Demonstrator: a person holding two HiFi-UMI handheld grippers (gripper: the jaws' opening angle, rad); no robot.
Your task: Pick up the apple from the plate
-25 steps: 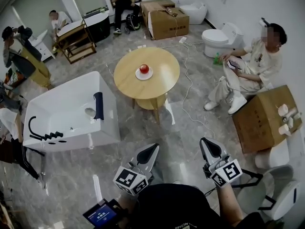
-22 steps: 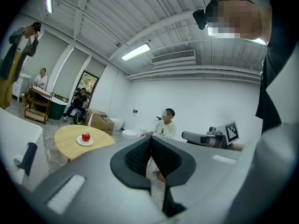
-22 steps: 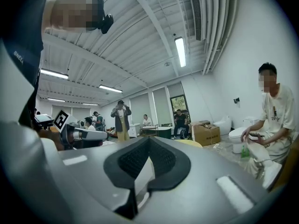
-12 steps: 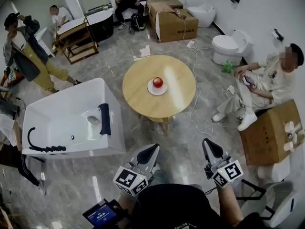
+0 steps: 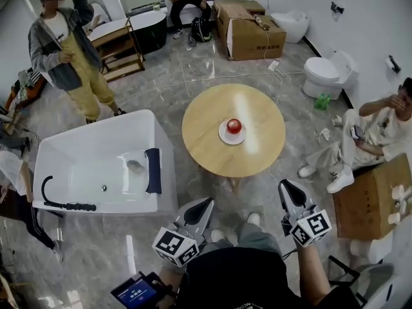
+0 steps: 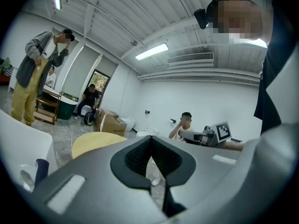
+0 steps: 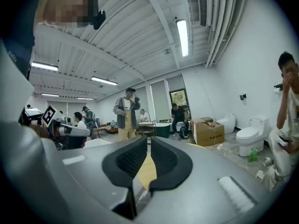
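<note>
Over a showroom's marble floor [image 5: 193, 63], both tools hang well short of the round table [image 5: 206, 147]: the left gripper [image 5: 207, 201] closed on nothing, the right gripper [image 5: 283, 184] with jaws that have just been opening to a slit (nothing between them). The approach likely calls for spreading wide early, then closing across the broadest part of the apple [image 5: 234, 126]. Glossy, red and round, it sits on a white plate [image 5: 223, 136] well ahead, between the two grippers.

Grey marble-look floor [image 5: 193, 69], glossy, pale streaks of reflected light. White walls [image 5: 367, 11]. Round pale-wood tabletop [image 5: 257, 108] mid-room. White bathtub [image 5: 84, 147] just beside it on the left. Toilet [image 5: 325, 76] by the right wall. Cardboard box [image 5: 254, 34] at the far end, wooden rack [image 5: 125, 47] at far left. Slatted ceiling [image 7: 140, 41], strip lights [image 7: 181, 31] on.
</note>
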